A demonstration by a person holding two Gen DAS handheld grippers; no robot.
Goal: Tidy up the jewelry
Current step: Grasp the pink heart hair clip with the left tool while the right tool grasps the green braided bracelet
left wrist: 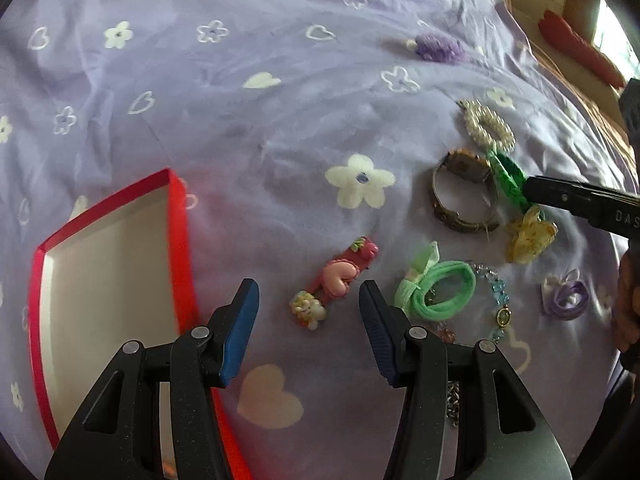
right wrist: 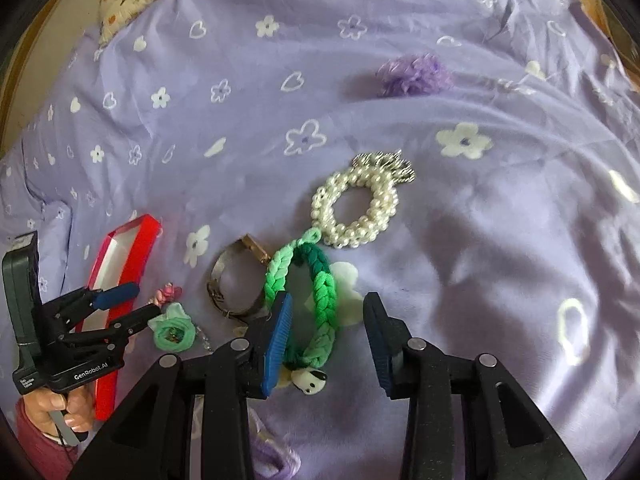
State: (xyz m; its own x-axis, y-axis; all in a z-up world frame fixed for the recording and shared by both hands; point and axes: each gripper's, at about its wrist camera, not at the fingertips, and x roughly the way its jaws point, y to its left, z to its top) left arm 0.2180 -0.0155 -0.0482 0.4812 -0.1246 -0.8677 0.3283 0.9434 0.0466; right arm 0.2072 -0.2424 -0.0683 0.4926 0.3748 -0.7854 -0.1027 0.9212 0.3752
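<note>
My left gripper [left wrist: 308, 296] hangs open over the purple bedsheet, and a pink heart hair clip [left wrist: 336, 276] lies on the cloth between its blue pads, untouched. The red box [left wrist: 176, 240], white inside, lies open to its left. My right gripper [right wrist: 328, 304] is open low over a green braided band [right wrist: 322, 292]. One strand of the band lies between the pads, and the left pad sits at the other strand. A pearl bracelet [right wrist: 356, 208] touches the band's far end. A metal watch [right wrist: 232, 280] lies just left of the band.
A mint hair tie [left wrist: 436, 288], a bead bracelet watch [left wrist: 500, 308], a yellow flower clip [left wrist: 528, 236] and a purple bow tie [left wrist: 564, 296] lie close together. A purple pompom [right wrist: 416, 76] sits farther back. A hand [right wrist: 60, 408] holds the left gripper [right wrist: 144, 300].
</note>
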